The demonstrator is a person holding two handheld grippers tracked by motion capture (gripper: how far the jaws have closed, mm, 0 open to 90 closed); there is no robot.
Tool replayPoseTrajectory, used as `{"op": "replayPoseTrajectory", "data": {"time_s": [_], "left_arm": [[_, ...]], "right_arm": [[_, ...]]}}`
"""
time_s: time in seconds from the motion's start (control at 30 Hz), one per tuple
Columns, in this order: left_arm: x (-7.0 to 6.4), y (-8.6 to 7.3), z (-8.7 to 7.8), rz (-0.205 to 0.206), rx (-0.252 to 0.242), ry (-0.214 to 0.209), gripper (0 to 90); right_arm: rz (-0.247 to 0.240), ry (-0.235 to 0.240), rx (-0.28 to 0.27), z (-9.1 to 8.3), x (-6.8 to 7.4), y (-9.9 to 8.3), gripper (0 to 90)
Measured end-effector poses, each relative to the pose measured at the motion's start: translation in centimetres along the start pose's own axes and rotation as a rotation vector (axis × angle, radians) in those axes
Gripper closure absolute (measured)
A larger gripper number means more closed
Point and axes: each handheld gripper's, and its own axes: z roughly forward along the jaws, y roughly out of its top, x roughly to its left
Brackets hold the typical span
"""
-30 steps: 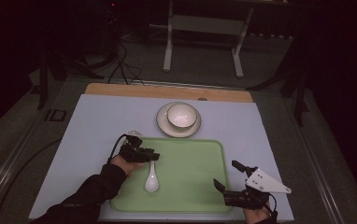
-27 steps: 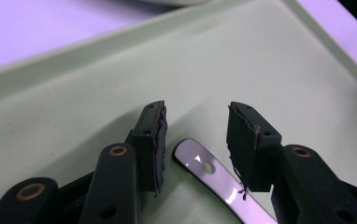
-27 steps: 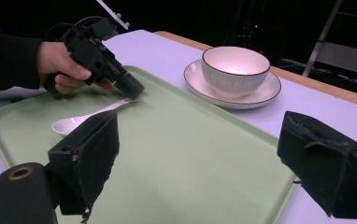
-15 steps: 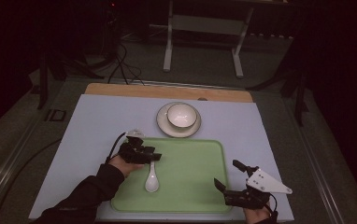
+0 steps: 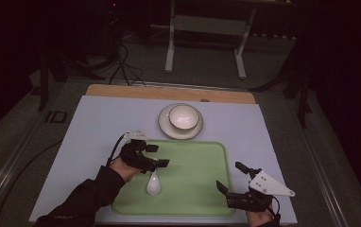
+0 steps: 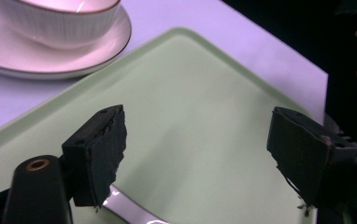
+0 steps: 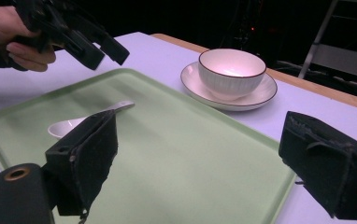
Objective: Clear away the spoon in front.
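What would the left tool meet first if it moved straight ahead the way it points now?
Probably the bare green tray: the open left tool looks across it toward the right tool. Depth is unclear.

Right gripper (image 7: 209,163), jaws spread wide, above the near edge of a green tray (image 7: 190,154). Ahead and left of its left jaw, a white spoon (image 7: 81,120) lies on the tray. Farther left, the left gripper (image 7: 74,35), hand-held. Ahead, a bowl (image 7: 232,72) on a saucer (image 7: 260,95).
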Motion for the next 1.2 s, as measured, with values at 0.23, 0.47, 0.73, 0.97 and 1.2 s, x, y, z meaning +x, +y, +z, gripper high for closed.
{"op": "replayPoseTrajectory", "data": {"time_s": [0.23, 0.47, 0.73, 0.97, 1.2], "left_arm": [[-0.6, -0.1, -0.9, 0.02, -0.018, 0.012, 0.0], [-1.1, -0.6, -3.1, 0.045, -0.061, 0.025, 0.0], [-1.4, -1.9, -4.6, 0.057, -0.067, 0.031, 0.0], [-1.7, -3.2, -5.4, 0.057, -0.055, 0.043, 0.0], [-1.6, -4.3, -6.9, 0.046, -0.08, 0.068, 0.0]], "right_arm": [[0.009, -0.002, 0.001, 0.0, -0.1, -0.1, 11.6], [0.006, -0.006, -0.001, 0.1, 0.0, 0.0, 11.7], [0.004, -0.009, 0.003, 0.2, -0.1, -0.1, 11.7], [0.004, -0.007, 0.003, 0.2, -0.1, -0.1, 11.7], [0.0, -0.006, 0.006, 0.2, -0.1, -0.1, 11.7]]}}
